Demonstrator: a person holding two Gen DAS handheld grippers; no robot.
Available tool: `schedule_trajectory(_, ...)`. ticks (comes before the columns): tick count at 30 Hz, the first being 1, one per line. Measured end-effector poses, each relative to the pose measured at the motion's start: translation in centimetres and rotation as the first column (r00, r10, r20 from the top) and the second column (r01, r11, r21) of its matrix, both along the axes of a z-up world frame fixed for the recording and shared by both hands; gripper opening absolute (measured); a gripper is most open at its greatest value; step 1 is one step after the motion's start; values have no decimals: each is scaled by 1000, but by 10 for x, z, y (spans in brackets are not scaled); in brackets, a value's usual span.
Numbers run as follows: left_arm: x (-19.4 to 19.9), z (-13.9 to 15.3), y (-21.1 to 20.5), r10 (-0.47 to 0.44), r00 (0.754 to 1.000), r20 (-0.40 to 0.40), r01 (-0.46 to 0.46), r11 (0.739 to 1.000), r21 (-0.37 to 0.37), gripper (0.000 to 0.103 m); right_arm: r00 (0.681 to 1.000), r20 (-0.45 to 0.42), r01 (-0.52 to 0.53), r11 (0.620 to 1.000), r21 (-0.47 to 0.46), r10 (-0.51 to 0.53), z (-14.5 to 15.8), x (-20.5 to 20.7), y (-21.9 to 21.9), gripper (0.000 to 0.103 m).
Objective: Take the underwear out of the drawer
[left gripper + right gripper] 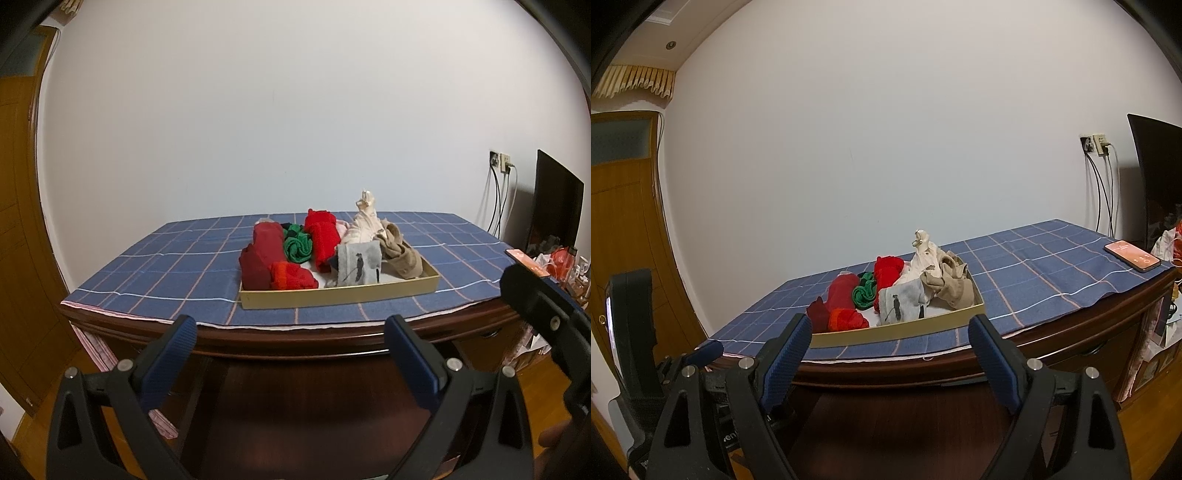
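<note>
Underwear (325,247) fills the drawer (338,293); only right view shows phone (1132,255) whole.

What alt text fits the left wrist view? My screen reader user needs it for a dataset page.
A shallow tan tray piled with red, green, grey, cream and beige garments sits on a blue checked tablecloth over a dark wooden table. The open left gripper hangs short of the table's near edge, holding nothing. A phone lies at the table's right corner.
</note>
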State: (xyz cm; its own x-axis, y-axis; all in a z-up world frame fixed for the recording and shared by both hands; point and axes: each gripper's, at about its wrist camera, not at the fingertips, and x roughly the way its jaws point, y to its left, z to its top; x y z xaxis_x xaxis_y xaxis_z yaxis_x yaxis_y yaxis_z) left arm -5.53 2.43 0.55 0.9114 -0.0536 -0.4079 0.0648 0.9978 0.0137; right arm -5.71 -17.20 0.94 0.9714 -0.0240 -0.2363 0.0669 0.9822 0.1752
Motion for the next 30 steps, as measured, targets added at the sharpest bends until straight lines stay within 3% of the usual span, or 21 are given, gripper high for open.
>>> schedule_trajectory(14, 1, 1, -2, 7, 1000, 7, -7, 1000, 20, 103, 1000, 0, 3, 1000, -2, -3, 2, -1, -1, 88)
schedule_trajectory(22, 9, 2, -4, -43, 999, -27, 42, 999, -30, 103, 1000, -9, 16, 1000, -1, -16, 0, 1, -6, 89)
schedule_trajectory(30, 19, -2, -17, -51, 998, -38, 52, 999, 13, 103, 998, -32, 48, 999, 26, -47, -7, 8, -24, 89)
